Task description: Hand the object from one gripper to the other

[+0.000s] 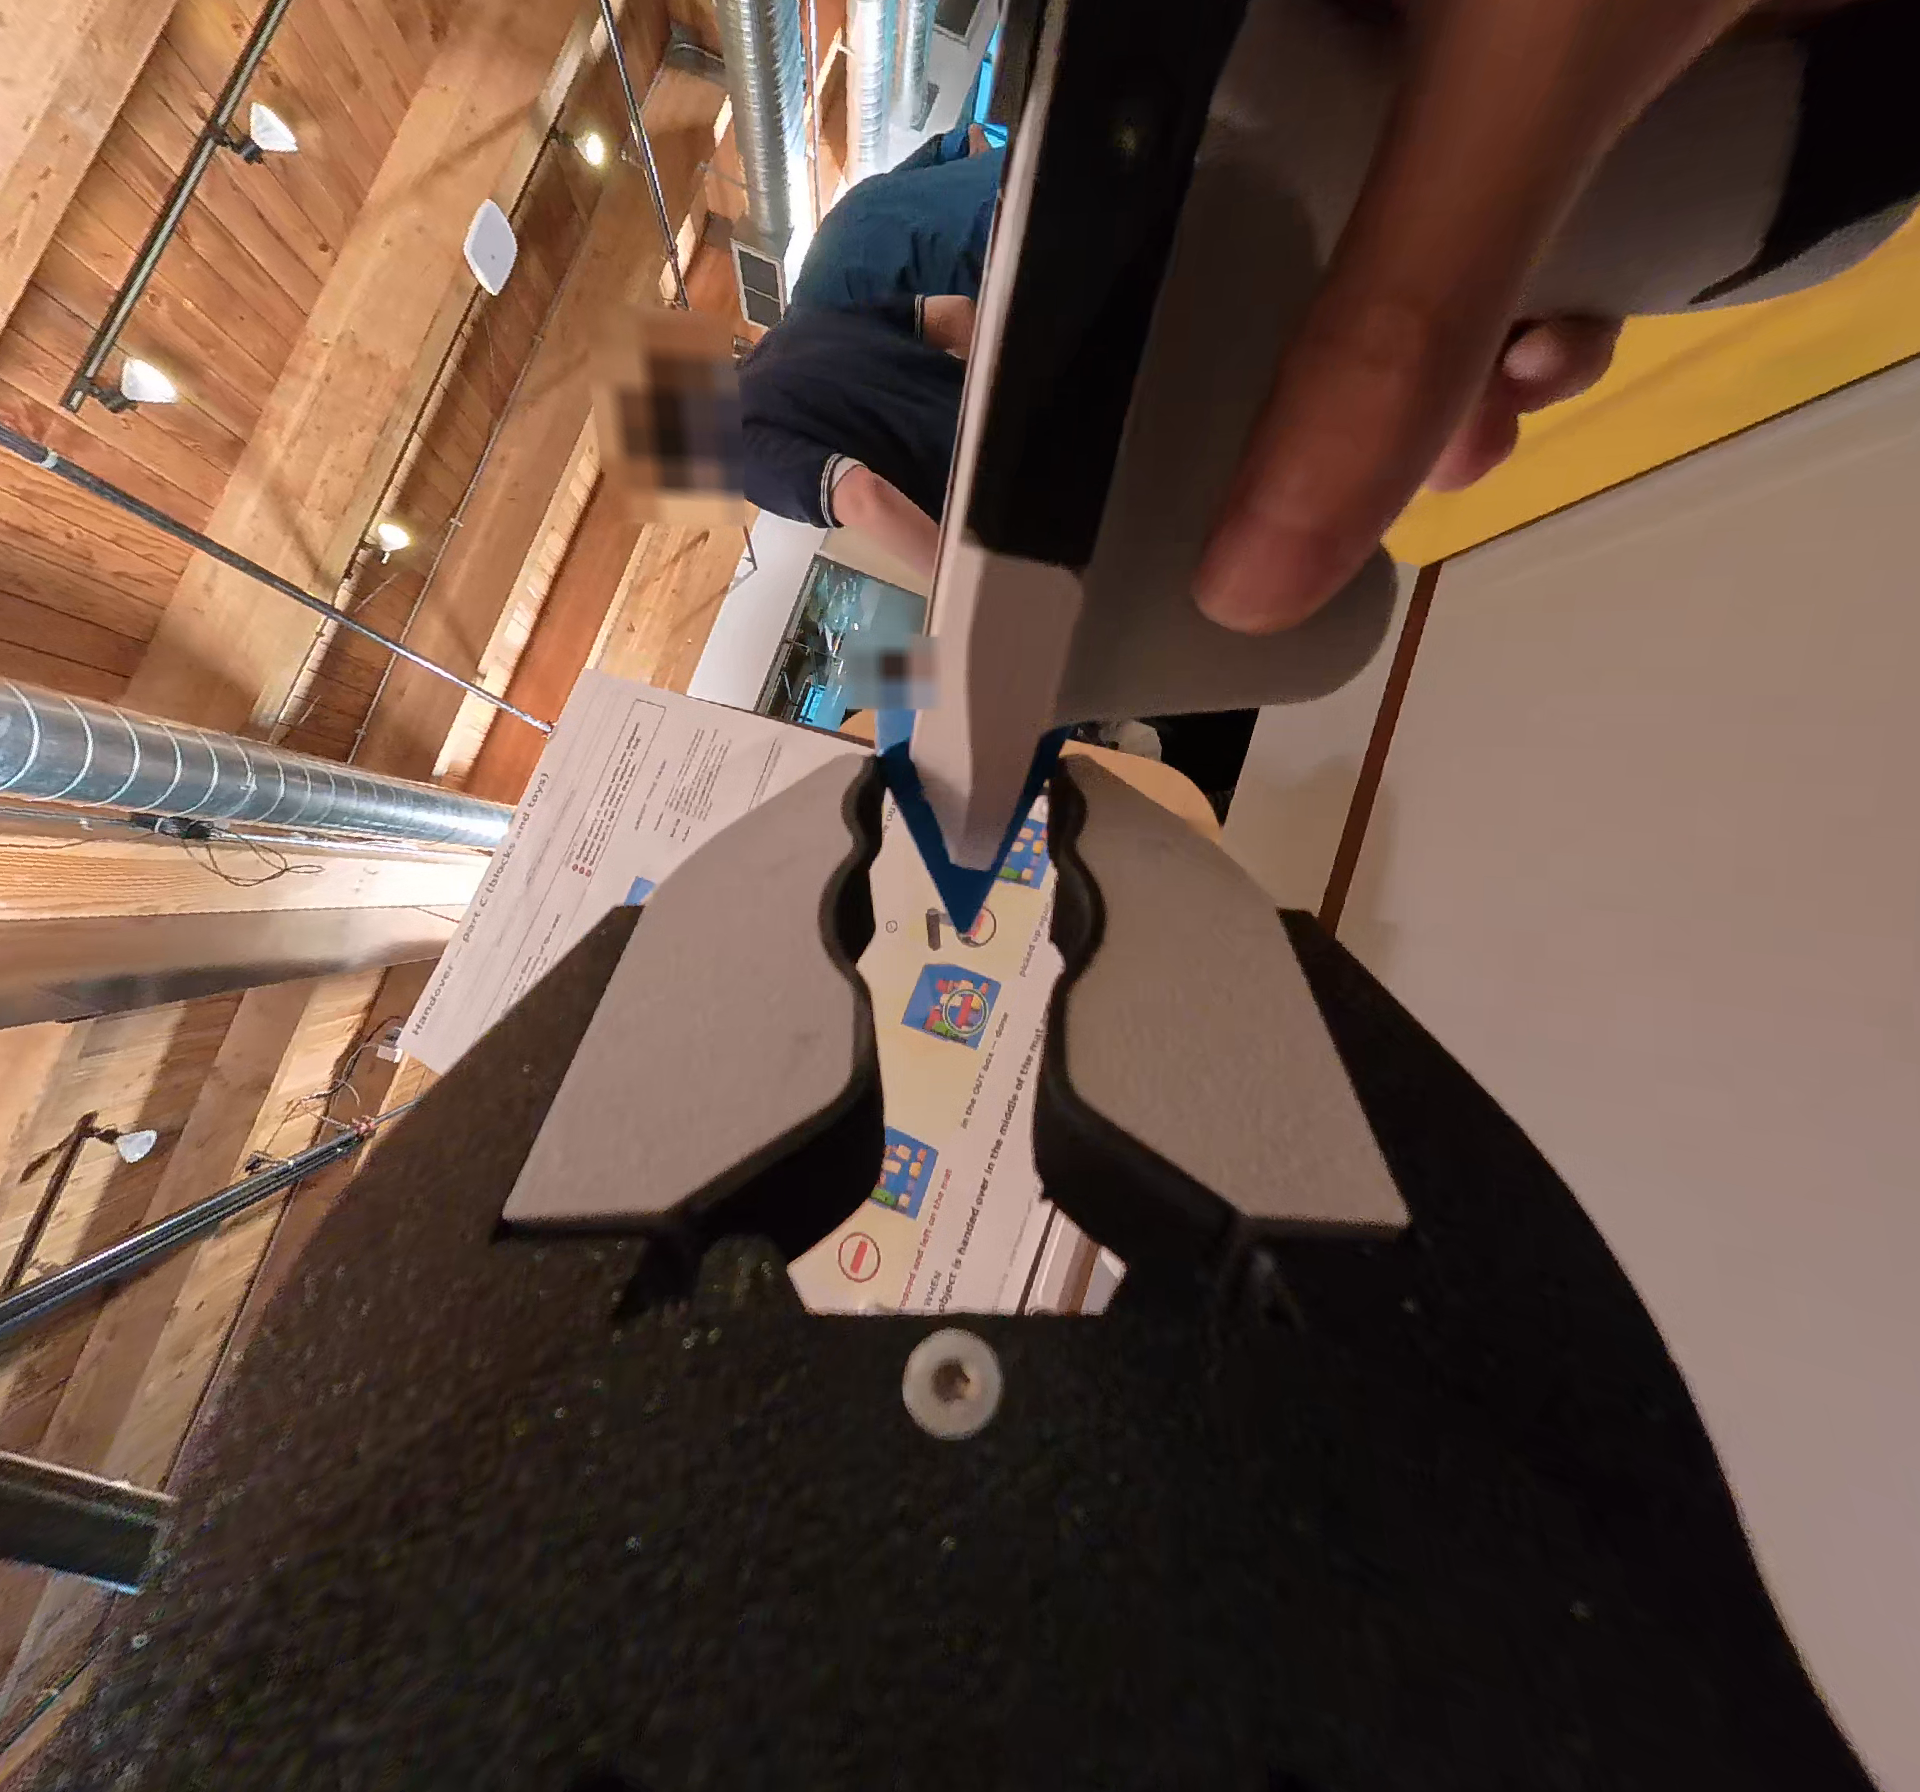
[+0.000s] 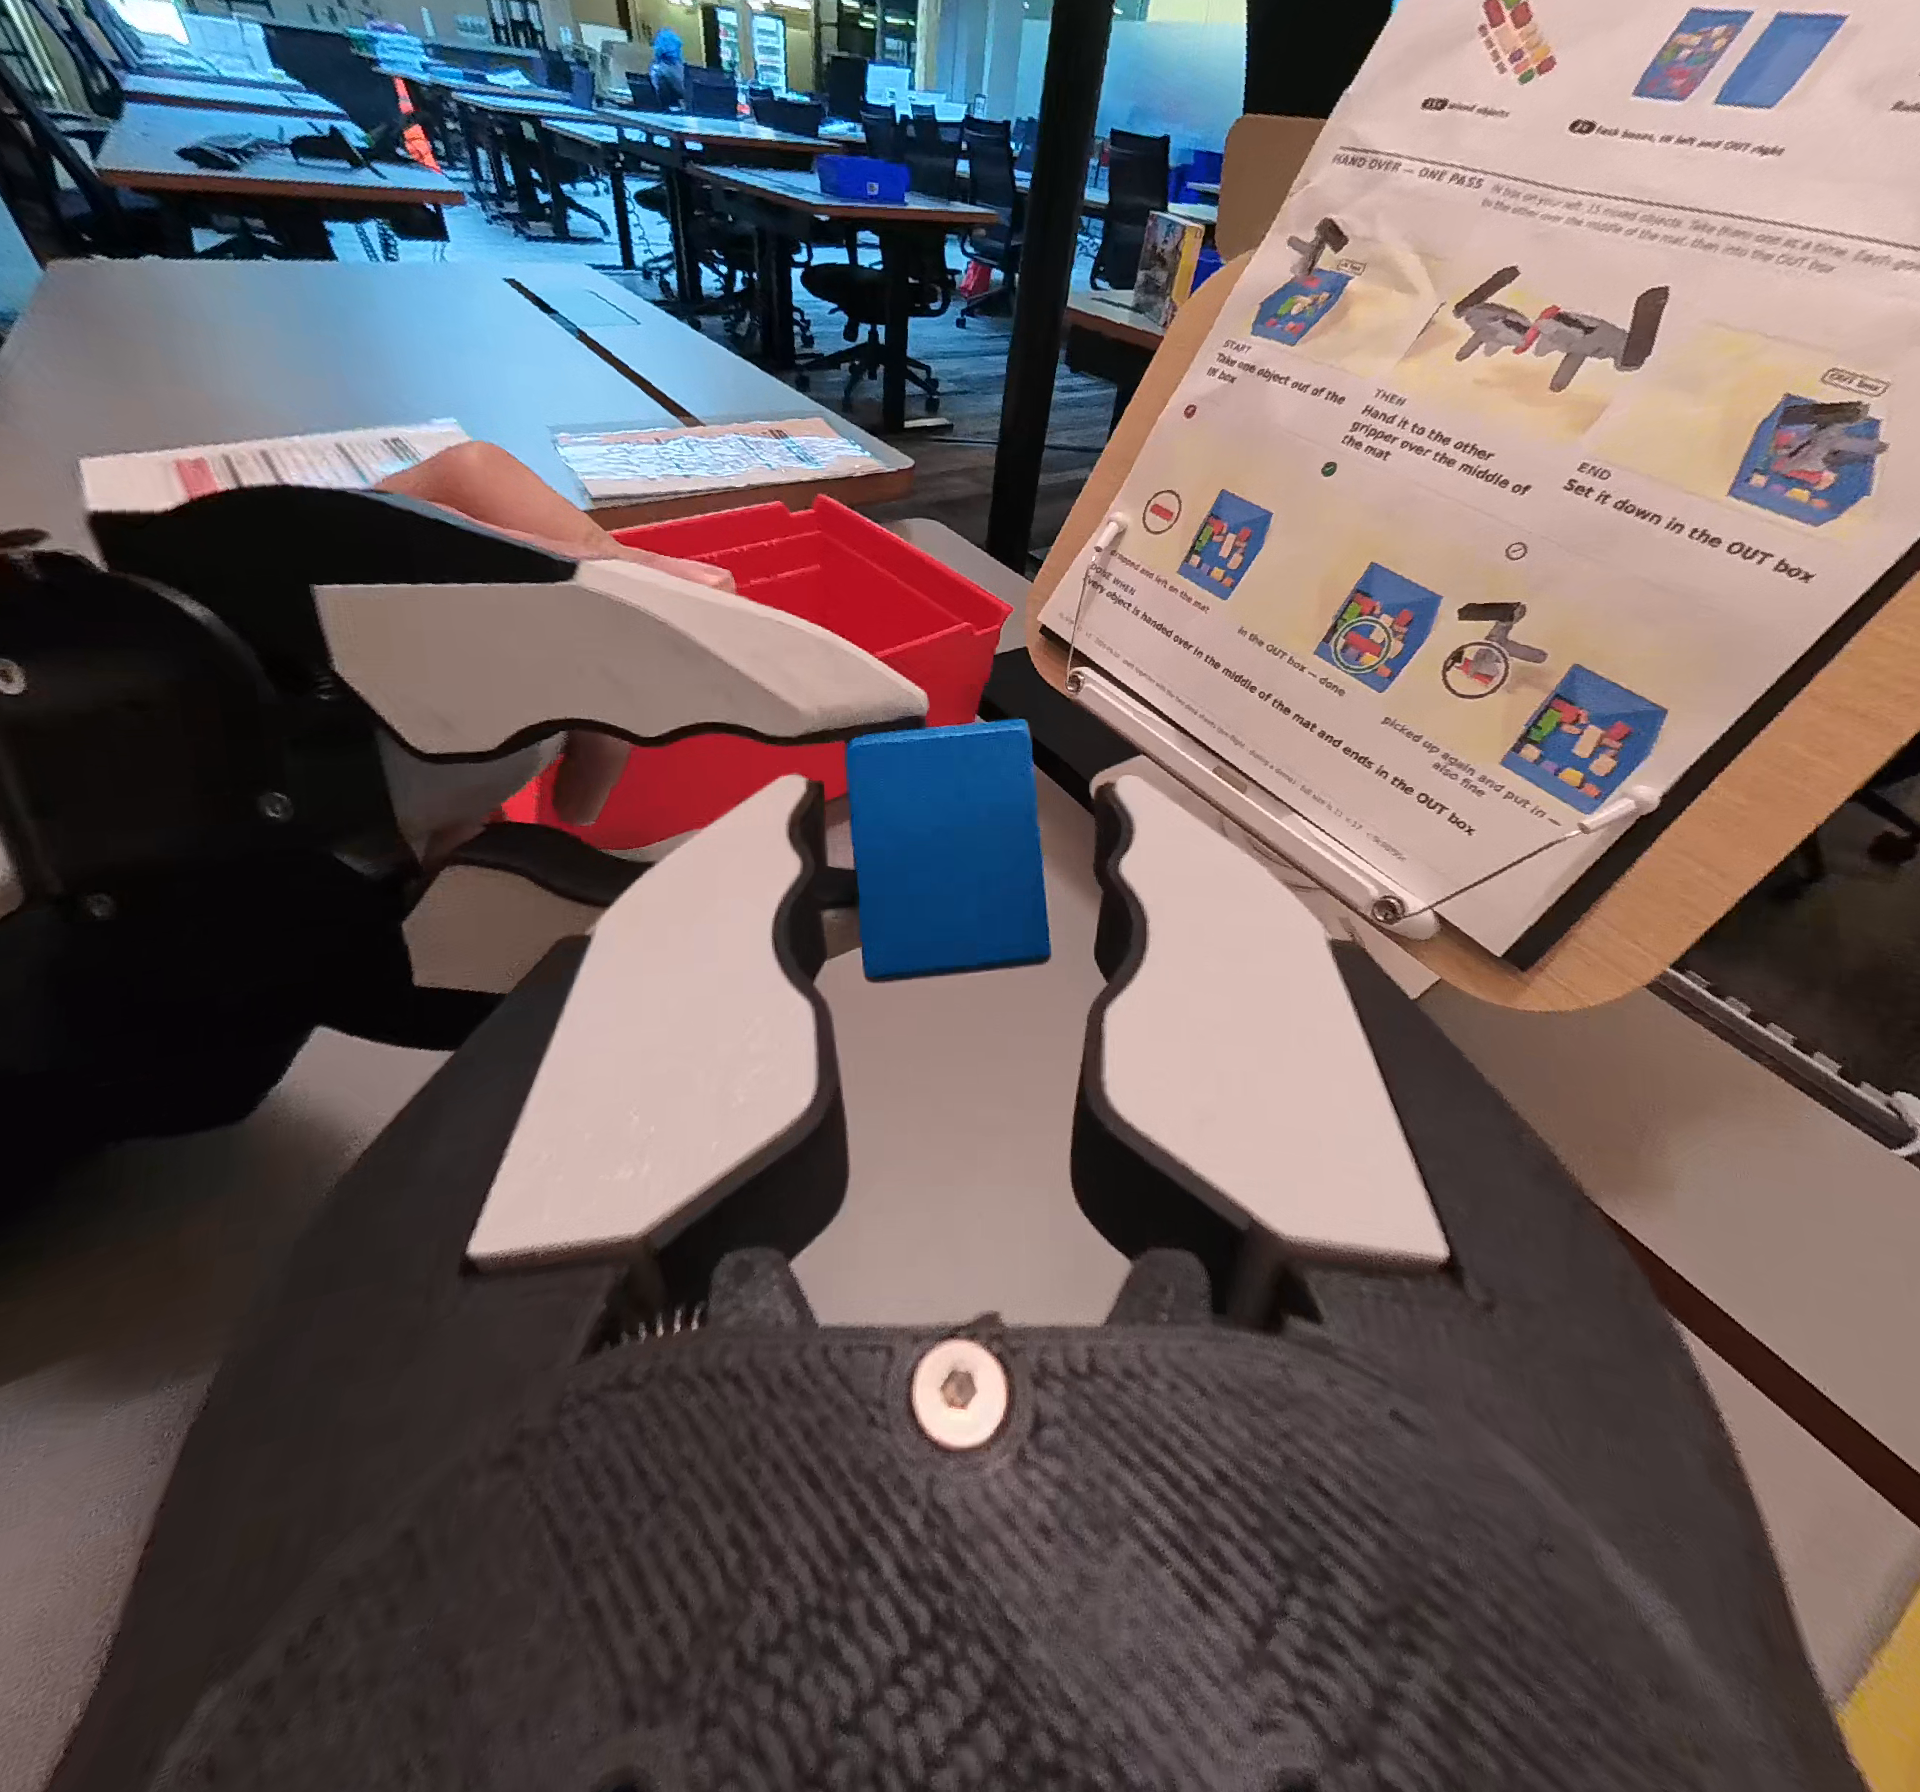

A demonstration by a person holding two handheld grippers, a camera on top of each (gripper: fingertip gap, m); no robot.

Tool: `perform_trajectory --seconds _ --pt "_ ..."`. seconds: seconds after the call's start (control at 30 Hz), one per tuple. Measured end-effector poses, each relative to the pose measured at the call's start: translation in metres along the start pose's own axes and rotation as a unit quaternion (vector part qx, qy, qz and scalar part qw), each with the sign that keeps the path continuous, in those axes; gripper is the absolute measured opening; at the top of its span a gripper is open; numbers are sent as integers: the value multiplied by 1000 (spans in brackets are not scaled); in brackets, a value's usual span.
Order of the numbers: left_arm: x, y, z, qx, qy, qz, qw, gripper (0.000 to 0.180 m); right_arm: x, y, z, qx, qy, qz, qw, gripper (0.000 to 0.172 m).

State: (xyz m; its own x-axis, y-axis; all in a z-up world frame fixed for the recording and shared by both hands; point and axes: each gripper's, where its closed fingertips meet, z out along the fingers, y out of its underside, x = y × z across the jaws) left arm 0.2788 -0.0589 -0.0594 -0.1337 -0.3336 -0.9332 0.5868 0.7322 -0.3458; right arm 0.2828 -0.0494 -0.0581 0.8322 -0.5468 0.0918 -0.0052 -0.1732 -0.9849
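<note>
A blue block [image 2: 945, 849] is held in the air by my left gripper [image 1: 966, 807]. In the right wrist view the left gripper comes in from the left, and its upper finger [image 2: 623, 641] presses on the block's top edge. In the left wrist view the block [image 1: 922, 827] shows as a blue V between my left fingertips. My right gripper [image 2: 961, 838] is open around the block. Its left pad is close to the block's side, and a gap shows at its right pad. One right finger [image 1: 997, 703] reaches down in front of the block.
A red bin [image 2: 831, 599] stands behind the block on the grey table [image 2: 312, 340]. An instruction sheet on a wooden stand [image 2: 1507, 392] is at the right. A hand [image 1: 1455, 288] grips the right gripper. A person in dark blue [image 1: 873, 371] is farther off. The tips of both grippers are at nearly the same place.
</note>
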Motion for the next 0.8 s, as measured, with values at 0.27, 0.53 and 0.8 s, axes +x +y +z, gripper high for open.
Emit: perform_trajectory --seconds 0.27,0.53,0.8 --pt "2 1 3 2 0 -46 999 30 1 3 2 -15 4 -13 1000 35" --pt "-16 24 1 -11 -11 -188 982 48 74 14 -45 -20 124 39 991 35" --pt "-5 68 5 -95 23 -240 966 41 209 99 -201 -95 410 148 895 35"
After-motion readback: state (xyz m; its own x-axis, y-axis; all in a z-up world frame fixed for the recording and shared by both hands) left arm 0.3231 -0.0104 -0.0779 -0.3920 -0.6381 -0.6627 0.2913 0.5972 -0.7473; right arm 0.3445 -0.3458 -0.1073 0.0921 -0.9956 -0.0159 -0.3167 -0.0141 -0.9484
